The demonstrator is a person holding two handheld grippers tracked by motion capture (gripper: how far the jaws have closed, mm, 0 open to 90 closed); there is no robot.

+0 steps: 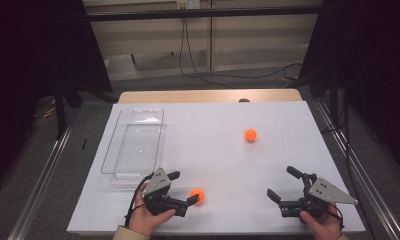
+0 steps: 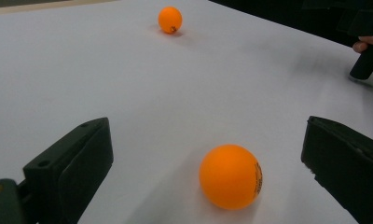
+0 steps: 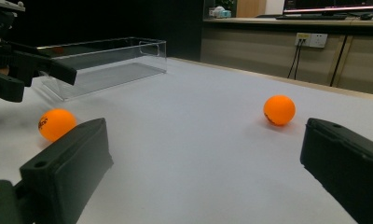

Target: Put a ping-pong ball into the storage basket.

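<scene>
Two orange balls lie on the white table (image 1: 213, 150). The near ball (image 1: 197, 195) (image 2: 230, 176) rests between the spread jaws of my left gripper (image 1: 184, 188) (image 2: 205, 140), closer to the right jaw, with a gap on both sides. The far ball (image 1: 250, 134) (image 2: 170, 19) (image 3: 279, 110) sits alone in the middle right of the table. My right gripper (image 1: 283, 183) (image 3: 205, 140) stands open near the front right edge, holding nothing. From its view the near ball (image 3: 57, 124) shows at the left, beside the left gripper (image 3: 17, 70).
A clear plastic container (image 1: 133, 145) (image 3: 105, 60) stands empty along the table's left side. The table's front edge runs just below both hands. Cables and dark frames lie on the floor beyond the far edge. The right gripper's finger (image 2: 364, 60) shows at the left gripper view's right edge.
</scene>
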